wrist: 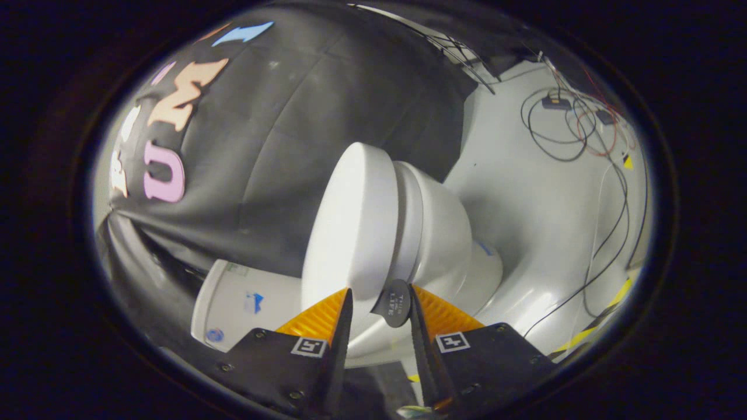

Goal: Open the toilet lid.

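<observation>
The white toilet appears tipped sideways in the gripper view. Its lid (350,221) lies close over the seat (410,216) and the bowl (446,233). A dark round tab (397,303) sticks out from the lid's front edge. My gripper (380,290) is closed around that edge. One finger rests on the lid's top face and the other finger presses against the tab. The lid's rim and the tab fill the narrow gap between the fingertips.
The white tank (245,297), with small stickers on it, stands behind the lid against the black cloth wall (280,134). Beyond the bowl, loose cables (560,128) trail across the white floor (525,192). Yellow tape (621,291) marks the floor's edge.
</observation>
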`<state>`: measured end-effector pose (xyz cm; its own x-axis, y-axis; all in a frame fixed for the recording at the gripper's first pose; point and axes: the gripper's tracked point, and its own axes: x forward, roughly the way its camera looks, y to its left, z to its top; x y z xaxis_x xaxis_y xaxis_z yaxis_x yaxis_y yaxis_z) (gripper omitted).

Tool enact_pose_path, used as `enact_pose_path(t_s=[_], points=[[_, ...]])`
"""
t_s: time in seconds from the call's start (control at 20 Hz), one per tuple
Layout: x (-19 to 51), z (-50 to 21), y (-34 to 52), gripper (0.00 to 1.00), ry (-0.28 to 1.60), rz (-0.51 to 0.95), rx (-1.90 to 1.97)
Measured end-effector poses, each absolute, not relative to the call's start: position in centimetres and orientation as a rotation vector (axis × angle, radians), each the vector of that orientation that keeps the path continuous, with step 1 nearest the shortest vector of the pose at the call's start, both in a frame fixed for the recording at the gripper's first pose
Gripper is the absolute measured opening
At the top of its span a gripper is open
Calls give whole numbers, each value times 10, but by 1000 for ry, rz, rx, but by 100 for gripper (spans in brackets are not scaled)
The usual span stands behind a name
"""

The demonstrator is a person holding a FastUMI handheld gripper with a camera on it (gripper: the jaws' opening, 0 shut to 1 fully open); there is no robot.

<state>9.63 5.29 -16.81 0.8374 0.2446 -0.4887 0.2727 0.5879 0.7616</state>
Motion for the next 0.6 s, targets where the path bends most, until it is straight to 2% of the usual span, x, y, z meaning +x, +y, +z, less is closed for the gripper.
enact_pose_path(t_s=[0.1, 0.15, 0.35, 0.4, 0.5, 0.6], points=[[96, -156, 57, 7, 566, 14, 1061], [95, -154, 59, 2, 570, 31, 1060], [93, -154, 61, 2, 595, 80, 928], [127, -170, 70, 2, 593, 64, 912], [94, -154, 58, 1, 583, 55, 874], [91, -149, 57, 1, 593, 39, 836]])
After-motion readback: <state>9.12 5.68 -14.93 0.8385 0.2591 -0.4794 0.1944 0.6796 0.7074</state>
